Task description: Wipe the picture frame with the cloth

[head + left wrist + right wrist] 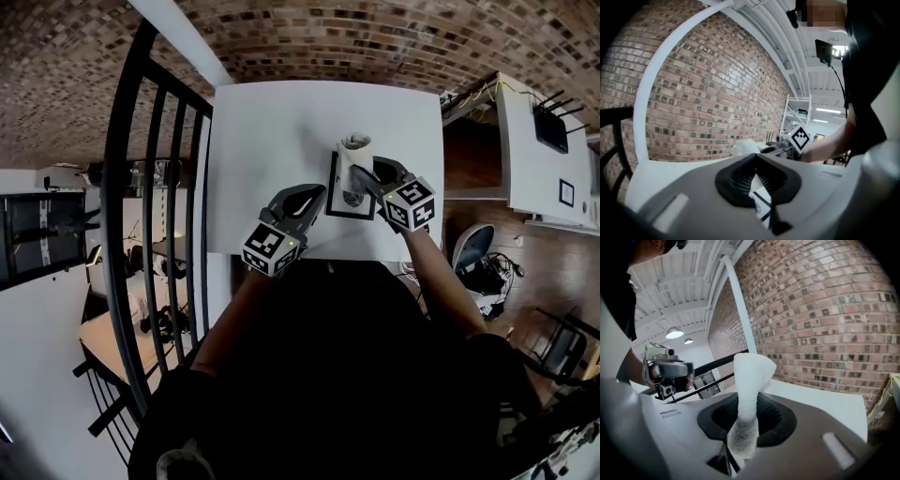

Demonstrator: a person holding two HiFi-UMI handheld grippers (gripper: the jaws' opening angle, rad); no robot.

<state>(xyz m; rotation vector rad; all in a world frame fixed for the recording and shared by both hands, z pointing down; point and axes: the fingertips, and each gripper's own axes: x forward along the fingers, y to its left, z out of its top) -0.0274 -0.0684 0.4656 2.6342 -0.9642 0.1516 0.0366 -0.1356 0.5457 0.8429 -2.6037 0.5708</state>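
The left forearm (234,314) and right forearm (436,272) both reach forward and angle inward. The left gripper (317,194) points forward and right, with its jaws closed on the edge of the picture frame (334,208). The right gripper (364,176) points forward and left, with its jaws closed on the cloth (355,150). The two grippers are near each other but not touching.

White table (281,141), black picture frame (349,202) flat on it near the front edge

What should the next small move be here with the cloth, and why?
Probably pull the right gripper toward you, dragging the cloth across the picture frame: it is shut on the cloth over the frame, and the left gripper holds the frame's edge.
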